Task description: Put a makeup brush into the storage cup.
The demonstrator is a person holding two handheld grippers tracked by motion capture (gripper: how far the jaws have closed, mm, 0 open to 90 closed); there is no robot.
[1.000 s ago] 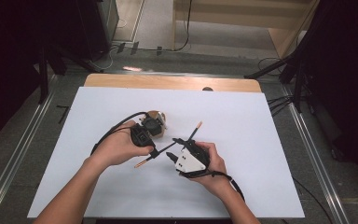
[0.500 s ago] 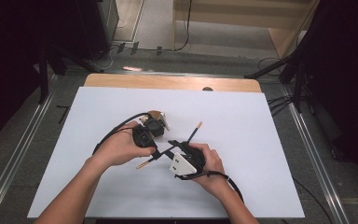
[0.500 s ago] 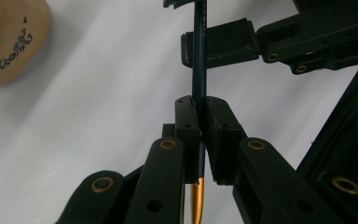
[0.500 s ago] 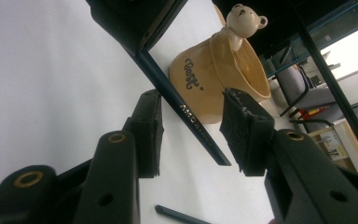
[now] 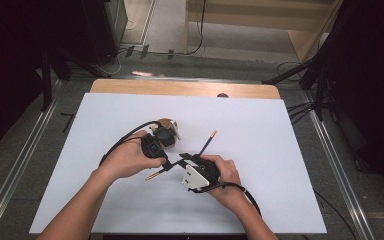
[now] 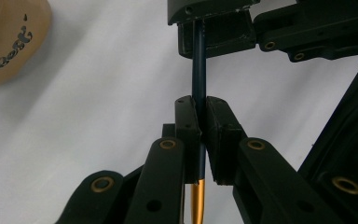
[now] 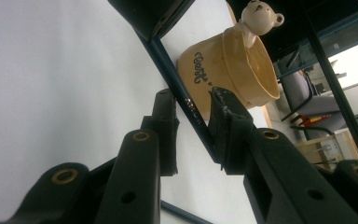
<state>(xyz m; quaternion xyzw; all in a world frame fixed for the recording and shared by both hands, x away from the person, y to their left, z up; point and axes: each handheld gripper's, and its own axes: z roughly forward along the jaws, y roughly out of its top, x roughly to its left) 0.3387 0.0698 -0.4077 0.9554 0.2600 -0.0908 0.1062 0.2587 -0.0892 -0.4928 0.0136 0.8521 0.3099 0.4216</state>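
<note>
A dark blue pencil [image 5: 206, 144] with gold ends lies slanted just above the white table [image 5: 280, 150]. My left gripper [image 5: 166, 161] is shut on it near its lower gold end, and in the left gripper view the two pads [image 6: 189, 121] of the left gripper [image 6: 203, 116] pinch the pencil's shaft [image 6: 198, 70]. My right gripper [image 5: 184, 157] straddles the same pencil [image 7: 177, 79] a little farther along. The right gripper [image 7: 193, 112] has just been closing its jaws, and thin gaps still show on both sides of the shaft.
A tan ceramic cup [image 5: 167, 125] with a small bear figure [image 7: 258, 16] on its rim stands just beyond the left hand. It shows in the corner of the left gripper view as the cup [image 6: 4, 42]. Cables trail from both grippers toward the person.
The right gripper's jaws have drawn in around the pencil. Both hands have stayed where they were, and the left gripper has kept its hold.
</note>
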